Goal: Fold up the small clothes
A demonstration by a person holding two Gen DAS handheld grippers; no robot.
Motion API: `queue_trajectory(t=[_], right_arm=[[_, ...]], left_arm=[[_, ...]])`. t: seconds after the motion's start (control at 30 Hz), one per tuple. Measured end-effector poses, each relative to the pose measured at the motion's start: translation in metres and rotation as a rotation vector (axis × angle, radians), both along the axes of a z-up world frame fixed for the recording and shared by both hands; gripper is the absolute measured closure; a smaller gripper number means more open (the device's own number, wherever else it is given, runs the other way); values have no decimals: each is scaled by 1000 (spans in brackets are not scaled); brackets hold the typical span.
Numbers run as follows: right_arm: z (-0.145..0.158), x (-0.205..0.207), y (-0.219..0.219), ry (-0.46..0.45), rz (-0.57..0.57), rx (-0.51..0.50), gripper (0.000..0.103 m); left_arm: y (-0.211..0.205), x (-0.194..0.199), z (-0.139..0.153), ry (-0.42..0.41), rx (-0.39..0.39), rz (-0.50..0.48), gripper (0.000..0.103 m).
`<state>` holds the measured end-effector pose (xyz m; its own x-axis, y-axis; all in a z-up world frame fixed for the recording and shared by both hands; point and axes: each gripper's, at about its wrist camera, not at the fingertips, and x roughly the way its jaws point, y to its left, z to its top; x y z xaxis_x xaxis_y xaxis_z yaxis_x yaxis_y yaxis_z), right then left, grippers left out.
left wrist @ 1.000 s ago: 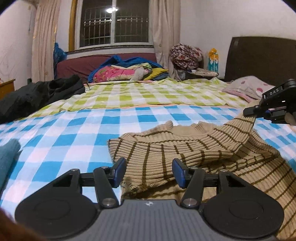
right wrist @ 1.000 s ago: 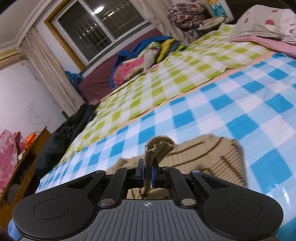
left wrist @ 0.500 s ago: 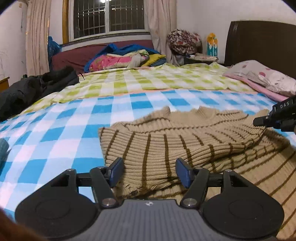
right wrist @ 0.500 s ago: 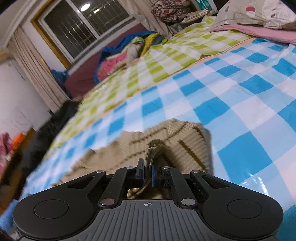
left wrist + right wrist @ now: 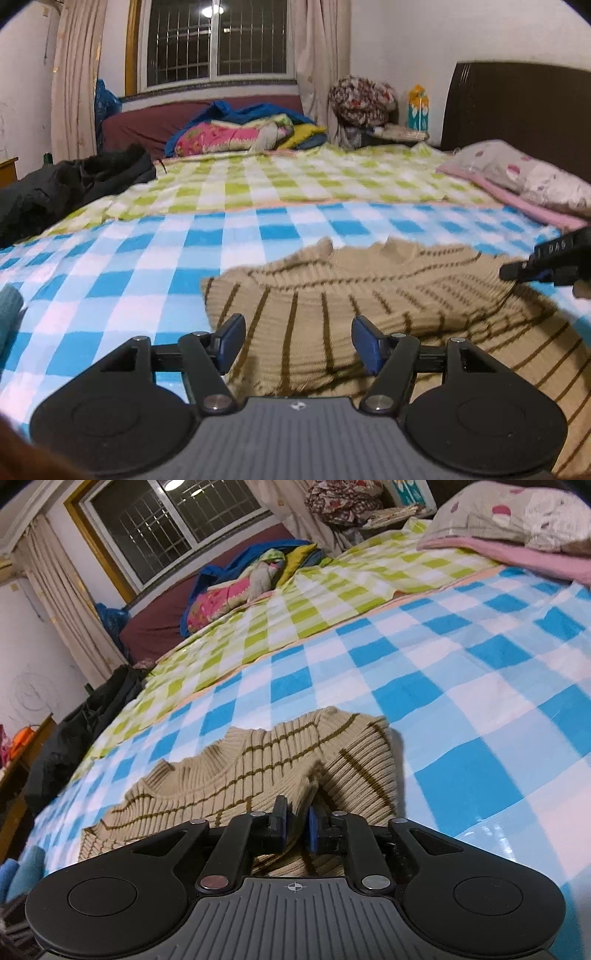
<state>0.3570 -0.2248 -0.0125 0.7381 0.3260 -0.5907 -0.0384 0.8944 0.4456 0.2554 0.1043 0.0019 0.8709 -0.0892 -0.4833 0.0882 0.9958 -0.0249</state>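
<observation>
- left gripper (image 5: 297, 345) jaws wide apart, empty, over striped sweater (image 5: 369, 295)
- right gripper (image 5: 295, 821) jaws just parting, sweater fold between, loose
- bed (image 5: 480, 672) bears sweater

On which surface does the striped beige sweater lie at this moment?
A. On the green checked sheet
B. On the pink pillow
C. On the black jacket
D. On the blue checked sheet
D: the striped beige sweater lies flat on the blue checked sheet, with blue and white squares around it.
</observation>
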Motion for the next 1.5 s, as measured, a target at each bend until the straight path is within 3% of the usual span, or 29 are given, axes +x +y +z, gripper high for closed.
queue_trajectory(t=[0.13, 0.23, 0.47, 0.6, 0.67, 0.93, 1.1, 1.27, 1.5], right_arm=[[12, -9, -4, -38, -22, -52, 87], [18, -12, -2, -57, 0, -38, 87], [13, -9, 33, -63, 132, -74, 87], [0, -7, 36, -22, 140, -103, 89], [-2, -9, 34, -25, 140, -113, 90], [9, -17, 40, -46, 148, -137, 87], [17, -24, 59, -78, 216, -126, 87], [9, -20, 85, -56, 289, -157, 87], [7, -24, 88, -47, 297, -159, 82]], left_arm=[[0, 0, 10, -37, -31, -7, 34], [-6, 14, 11, -33, -34, -12, 34], [-19, 29, -7, 22, -4, -37, 34], [-19, 28, -24, 84, 37, -37, 33], [-15, 26, -27, 84, 17, -37, 33], [-11, 14, -14, 60, -3, -23, 33], [-14, 21, -10, 52, -9, -14, 33], [-14, 29, -21, 104, 9, 1, 32], [-9, 18, -16, 85, -26, 4, 32]])
